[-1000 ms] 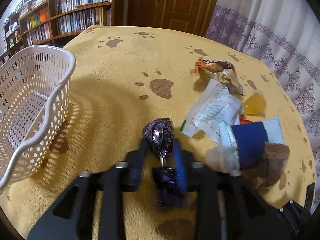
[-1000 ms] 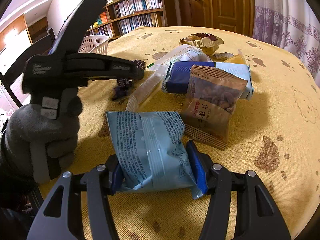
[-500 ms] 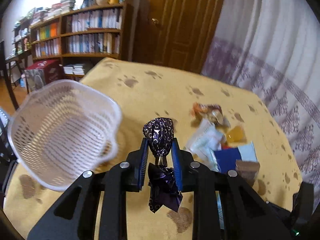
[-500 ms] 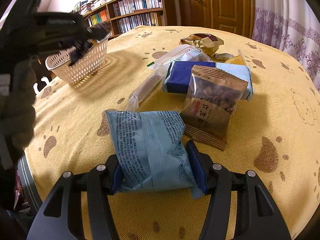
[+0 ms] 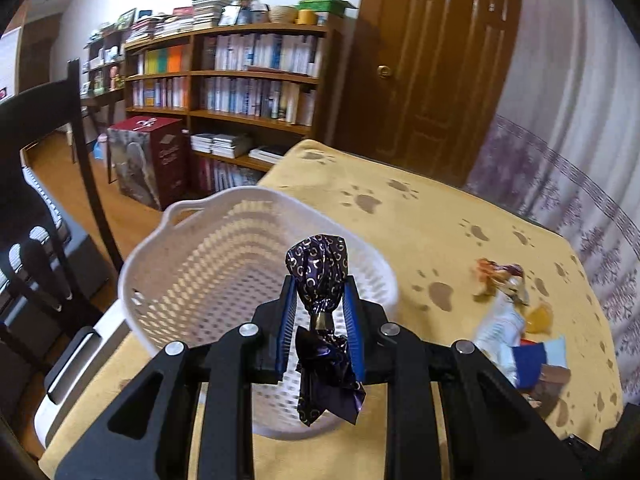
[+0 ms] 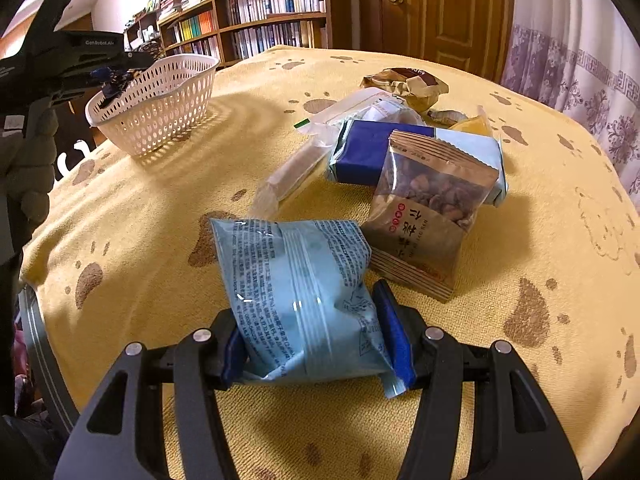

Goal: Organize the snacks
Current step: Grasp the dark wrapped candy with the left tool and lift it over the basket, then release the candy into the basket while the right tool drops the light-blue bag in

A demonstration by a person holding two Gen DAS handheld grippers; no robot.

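My left gripper (image 5: 318,300) is shut on a purple foil-wrapped candy (image 5: 318,270) and hangs over the white perforated basket (image 5: 168,280), which holds nothing I can see. In the right wrist view the same gripper (image 6: 116,76) hovers at the basket's (image 6: 160,96) left rim with the candy (image 6: 112,84) dangling. My right gripper (image 6: 312,336) is shut on a light blue snack bag (image 6: 296,288), low over the yellow paw-print tablecloth (image 6: 140,208). Beyond it lie a brown nut packet (image 6: 432,204), a blue-and-white packet (image 6: 372,152), a clear sleeve (image 6: 292,176) and a gold-brown wrapper (image 6: 404,82).
The basket stands near the table's left edge; a dark chair (image 5: 44,168) and a white appliance (image 5: 76,364) lie beyond that edge. A gloved hand (image 6: 28,152) holds the left gripper. An orange jelly cup (image 5: 540,316) sits among the snacks. Bookshelves (image 5: 240,80), door and curtain stand behind.
The left gripper has risen from the table with the purple candy and swung left until it is over the basket. The right gripper and its blue bag have stayed put.
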